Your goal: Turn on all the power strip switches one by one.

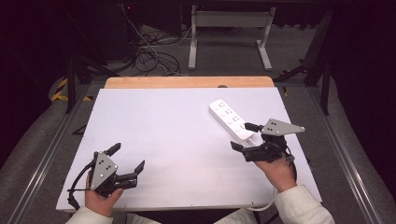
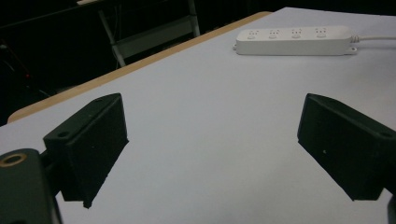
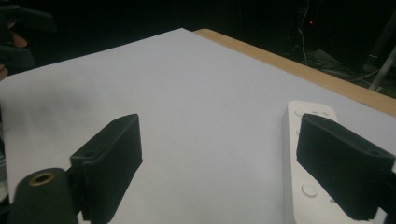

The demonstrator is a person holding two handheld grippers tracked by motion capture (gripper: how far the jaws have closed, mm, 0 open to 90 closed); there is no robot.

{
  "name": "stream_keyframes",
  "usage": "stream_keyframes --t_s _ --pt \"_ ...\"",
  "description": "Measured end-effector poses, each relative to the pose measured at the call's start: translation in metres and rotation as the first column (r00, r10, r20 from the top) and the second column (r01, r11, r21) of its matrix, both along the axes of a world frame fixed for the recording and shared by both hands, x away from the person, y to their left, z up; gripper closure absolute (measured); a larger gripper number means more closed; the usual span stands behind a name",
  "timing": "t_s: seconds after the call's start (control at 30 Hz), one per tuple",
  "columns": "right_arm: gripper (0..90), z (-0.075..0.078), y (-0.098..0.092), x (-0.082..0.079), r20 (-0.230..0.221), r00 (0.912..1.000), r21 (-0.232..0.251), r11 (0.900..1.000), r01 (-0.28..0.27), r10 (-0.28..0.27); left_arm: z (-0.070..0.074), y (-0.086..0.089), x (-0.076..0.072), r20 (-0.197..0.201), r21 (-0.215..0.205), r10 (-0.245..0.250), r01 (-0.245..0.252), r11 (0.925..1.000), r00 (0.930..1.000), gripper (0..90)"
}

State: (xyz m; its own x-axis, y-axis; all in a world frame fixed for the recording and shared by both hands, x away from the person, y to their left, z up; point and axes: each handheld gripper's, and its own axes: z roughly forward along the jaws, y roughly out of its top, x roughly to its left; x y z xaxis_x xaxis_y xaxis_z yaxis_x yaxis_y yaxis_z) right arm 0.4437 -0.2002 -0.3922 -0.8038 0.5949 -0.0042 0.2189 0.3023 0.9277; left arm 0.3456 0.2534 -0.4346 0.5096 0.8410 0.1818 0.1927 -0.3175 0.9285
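The left gripper point(image 1: 128, 156) rests at the near left corner of the white table top point(image 1: 168, 140), held low in the person's left hand point(image 1: 100, 198). Its jaws stand wide apart with nothing between them; bare surface shows between them in the left gripper view. The right gripper point(image 1: 245, 136) sits at the near right, carried by the right hand point(image 1: 278, 172). Its jaws are also spread and released, with no pad pressing on anything. One jaw hangs over the near end of the power strip point(image 1: 232, 120), the other over bare table beside it.

The power strip lies flat on the right half of the table, running diagonally away from the right gripper. Its white cable point(image 2: 376, 37) leaves the near end toward the table's right edge. Beyond it runs the wooden edge strip point(image 1: 189, 82), then the floor with loose cables point(image 1: 149, 58) and a white frame point(image 1: 231, 32).

Risks, as judged from this position:
- The strip is wide and smooth. A grasp across its width may slip, or the jaws may not span it.
- A jaw descending onto the socket face could push the strip sideways rather than capture it.
- The trailing cable may drag or snag at the table edge when the strip is lifted.

No brand, label or legible writing can be made out on the strip or the grippers; the socket faces are too small to read.
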Motion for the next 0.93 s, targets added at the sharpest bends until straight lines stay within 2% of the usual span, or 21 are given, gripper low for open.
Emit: stream_keyframes --t_s 0.1,0.27,0.4,0.5,0.6,0.7,0.8,0.87,0.93 --pt "9.9 -0.012 -0.004 -0.007 -0.002 1.0000 -0.024 1.000 -0.003 0.003 -0.001 0.002 0.000 -0.015 -0.003 -0.006 0.006 1.0000 0.9999 8.7" --pt "6.3 -0.036 -0.017 -0.013 -0.040 0.9992 -0.007 1.000 0.005 -0.005 -0.002 0.003 -0.001 -0.011 0.000 -0.005 0.005 1.0000 0.9999 8.4" --pt "5.9 -0.054 -0.025 -0.015 -0.105 0.9945 -0.020 1.000 0.004 -0.006 -0.003 0.005 -0.003 0.001 -0.033 -0.005 0.005 0.9994 1.0000 7.4" --pt "3.6 -0.065 -0.029 -0.016 -0.149 0.9888 -0.030 1.000 -0.001 -0.004 -0.003 0.007 -0.003 0.006 -0.029 -0.005 0.005 0.9996 1.0000 7.3" --pt "1.0 -0.074 -0.031 -0.019 -0.169 0.9855 -0.032 0.999 -0.002 -0.004 -0.005 0.008 -0.003 0.002 -0.011 -0.006 0.006 0.9999 1.0000 7.3" --pt "0.3 -0.076 -0.028 -0.022 -0.144 0.9895 -0.066 0.998 -0.001 -0.008 -0.007 0.007 -0.003 0.002 0.020 -0.005 0.005 0.9998 1.0000 7.3" --pt "0.3 -0.072 -0.024 -0.024 -0.087 0.9962 -0.096 0.995 0.001 -0.010 -0.008 0.005 -0.002 0.007 0.027 -0.003 0.002 0.9996 1.0000 7.3" --pt "0.0 -0.068 -0.022 -0.024 -0.050 0.9986 -0.110 0.994 0.012 -0.017 -0.008 0.004 0.000 0.004 0.022 -0.004 0.004 0.9997 1.0000 7.3" --pt "0.0 -0.068 -0.022 -0.024 -0.039 0.9992 -0.110 0.994 0.008 -0.013 -0.009 0.003 0.000 -0.012 0.007 -0.005 0.005 1.0000 0.9999 7.2"
